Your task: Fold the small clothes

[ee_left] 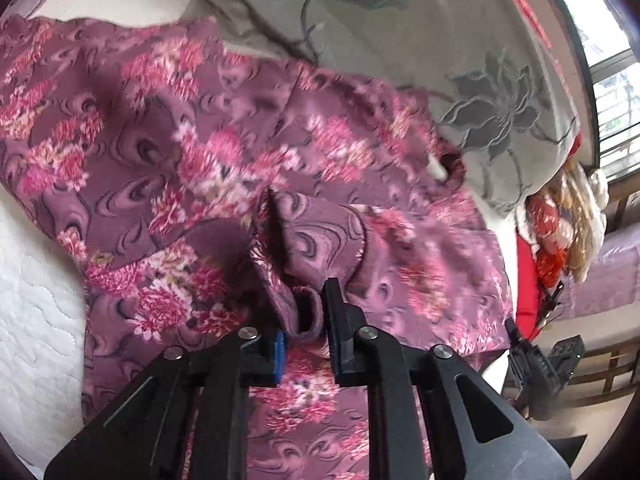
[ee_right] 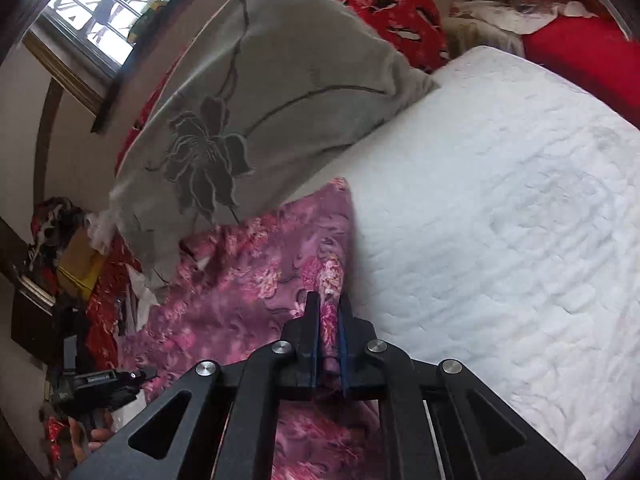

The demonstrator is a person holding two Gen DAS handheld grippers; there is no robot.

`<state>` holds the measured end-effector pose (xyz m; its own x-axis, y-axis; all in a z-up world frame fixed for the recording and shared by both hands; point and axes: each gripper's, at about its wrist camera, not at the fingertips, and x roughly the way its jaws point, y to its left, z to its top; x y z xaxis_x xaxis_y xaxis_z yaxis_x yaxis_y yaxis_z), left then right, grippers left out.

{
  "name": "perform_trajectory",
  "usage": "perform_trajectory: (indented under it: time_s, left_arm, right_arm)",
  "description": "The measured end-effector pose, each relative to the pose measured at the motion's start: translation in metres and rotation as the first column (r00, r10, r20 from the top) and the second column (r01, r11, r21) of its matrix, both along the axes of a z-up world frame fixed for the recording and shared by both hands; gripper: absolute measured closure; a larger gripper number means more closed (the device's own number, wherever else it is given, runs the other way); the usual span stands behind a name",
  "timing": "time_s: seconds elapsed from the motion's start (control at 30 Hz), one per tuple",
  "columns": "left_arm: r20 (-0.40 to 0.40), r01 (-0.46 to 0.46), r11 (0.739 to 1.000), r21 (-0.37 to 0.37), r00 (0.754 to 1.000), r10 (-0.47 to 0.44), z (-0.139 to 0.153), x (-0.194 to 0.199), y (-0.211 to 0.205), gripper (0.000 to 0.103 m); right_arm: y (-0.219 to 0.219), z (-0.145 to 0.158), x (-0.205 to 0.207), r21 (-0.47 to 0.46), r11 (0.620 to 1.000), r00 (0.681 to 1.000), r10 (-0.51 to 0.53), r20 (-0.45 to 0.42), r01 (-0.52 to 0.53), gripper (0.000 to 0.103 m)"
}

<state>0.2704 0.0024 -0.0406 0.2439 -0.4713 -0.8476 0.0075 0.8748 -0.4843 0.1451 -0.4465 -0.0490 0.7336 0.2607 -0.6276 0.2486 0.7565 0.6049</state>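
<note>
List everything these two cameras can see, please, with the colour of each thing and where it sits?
Flowered garment: one, purple-pink, spread on the bed, pinched in both claws.
Mattress cover: one, white quilted, under the garment.
Pillow: one, grey with dark flower print, beyond the garment.
Red patterned cloth: one, red with dark marks, behind the pillow.
Window: one, barred, far wall.
Bedside clutter: mixed colours, off the bed; items unclear.
Left claw: black, gripping a rolled hem.
Right claw: black, shut on a fold.

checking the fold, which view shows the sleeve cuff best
The left wrist view: the floral garment's cuff sits open-ended between the left gripper's fingers. The right wrist view shows only the body fabric, a bunch pinched in the right gripper; no cuff.
</note>
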Motion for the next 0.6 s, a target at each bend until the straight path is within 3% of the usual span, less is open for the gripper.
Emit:
perform_trajectory:
  time_s: [0.1,0.13,0.17,0.2,0.3,0.37,0.43,0.53,0.6]
  left_arm:
    - [-0.006,0.006,1.000,0.010,1.000,-0.006,-0.005,-0.004,0.006,0.085]
    - [0.001,0.000,1.000,0.003,1.000,0.000,-0.002,-0.007,0.010,0.085]
    - [0.020,-0.016,1.000,-0.009,1.000,0.017,0.005,-0.012,0.018,0.085]
    - [0.048,-0.034,0.999,-0.031,0.998,0.035,0.013,-0.016,0.025,0.085]
    - [0.133,-0.063,0.995,-0.082,0.988,0.073,0.037,-0.023,0.037,0.082]
    - [0.161,-0.037,0.997,-0.064,0.986,0.047,0.041,-0.020,0.024,0.069]
    - [0.151,-0.014,1.000,-0.008,0.988,0.015,0.032,-0.013,0.009,0.066]
    - [0.048,0.009,0.995,0.101,0.999,-0.014,-0.007,0.002,-0.009,0.067]
    - [0.044,-0.017,0.999,0.039,0.999,0.016,-0.007,0.003,0.001,0.067]
  right_arm:
    - [0.008,-0.030,0.006,-0.070,0.993,0.980,0.080,-0.183,-0.094,0.094]
    - [0.009,-0.029,0.003,-0.081,0.991,0.979,0.092,-0.183,-0.109,0.094]
    - [0.006,-0.020,-0.002,-0.104,0.991,0.984,0.067,-0.165,-0.085,0.085]
    - [0.004,-0.010,-0.006,-0.123,0.991,0.988,0.034,-0.149,-0.053,0.085]
    - [0.002,0.021,-0.011,-0.105,0.994,0.999,0.025,-0.021,-0.028,0.082]
    - [0.014,0.033,-0.002,-0.107,0.993,0.999,0.048,0.018,-0.046,0.076]
    - [0.029,0.036,0.011,-0.090,0.992,0.996,0.089,0.017,-0.087,0.074]
    - [0.067,0.030,0.030,-0.071,0.987,0.989,0.147,-0.010,-0.148,0.074]
    - [0.088,0.024,0.039,-0.049,0.983,0.984,0.176,-0.001,-0.176,0.074]
